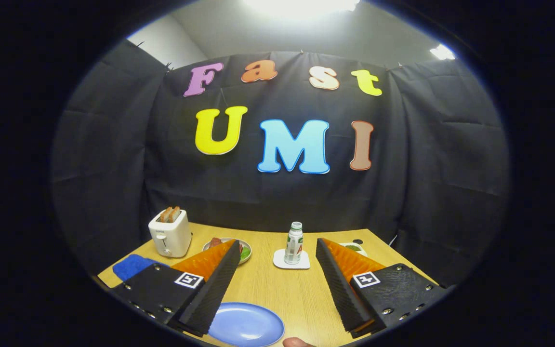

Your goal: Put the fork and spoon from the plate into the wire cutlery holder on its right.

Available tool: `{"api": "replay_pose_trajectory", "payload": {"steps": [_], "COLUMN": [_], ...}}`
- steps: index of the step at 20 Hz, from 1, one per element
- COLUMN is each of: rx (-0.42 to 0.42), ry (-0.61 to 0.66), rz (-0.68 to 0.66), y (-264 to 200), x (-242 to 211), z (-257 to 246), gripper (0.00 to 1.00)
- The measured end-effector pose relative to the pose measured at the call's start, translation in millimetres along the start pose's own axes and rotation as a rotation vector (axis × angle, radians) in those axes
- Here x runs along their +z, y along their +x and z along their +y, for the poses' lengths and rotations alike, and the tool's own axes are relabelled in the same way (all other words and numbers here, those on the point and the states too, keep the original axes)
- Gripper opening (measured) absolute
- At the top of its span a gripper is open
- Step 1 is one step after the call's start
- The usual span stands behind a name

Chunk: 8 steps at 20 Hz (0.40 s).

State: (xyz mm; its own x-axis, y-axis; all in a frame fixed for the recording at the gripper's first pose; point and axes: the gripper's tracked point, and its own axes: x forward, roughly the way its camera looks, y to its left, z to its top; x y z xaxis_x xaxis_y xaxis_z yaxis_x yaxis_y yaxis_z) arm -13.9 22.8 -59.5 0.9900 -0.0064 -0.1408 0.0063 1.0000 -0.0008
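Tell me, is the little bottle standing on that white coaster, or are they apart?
Touching. In the gripper view the bottle stands upright with its base on the white coaster, beyond the open gripper and its spread fingers.

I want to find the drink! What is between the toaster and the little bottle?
In the gripper view, a small plate of food sits between the toaster and the bottle. The open gripper's left finger partly covers it.

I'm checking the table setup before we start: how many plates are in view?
2. A blue plate lies near, between the open tool fingers. A plate with food sits beyond the left finger, beside the toaster. Others may be hidden behind the fingers.
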Motion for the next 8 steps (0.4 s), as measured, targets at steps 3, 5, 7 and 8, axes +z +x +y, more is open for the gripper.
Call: {"api": "replay_pose_trajectory", "payload": {"steps": [3, 5, 7, 8], "rx": [0.023, 0.026, 0.026, 0.032], "ry": [-0.003, 0.003, 0.012, 0.017], "rz": [-0.013, -0.012, -0.002, 0.004], "y": [3, 1, 2, 2], "x": [5, 5, 2, 1], "z": [15, 19, 21, 24], "gripper": [0.97, 0.97, 0.97, 0.97]}}
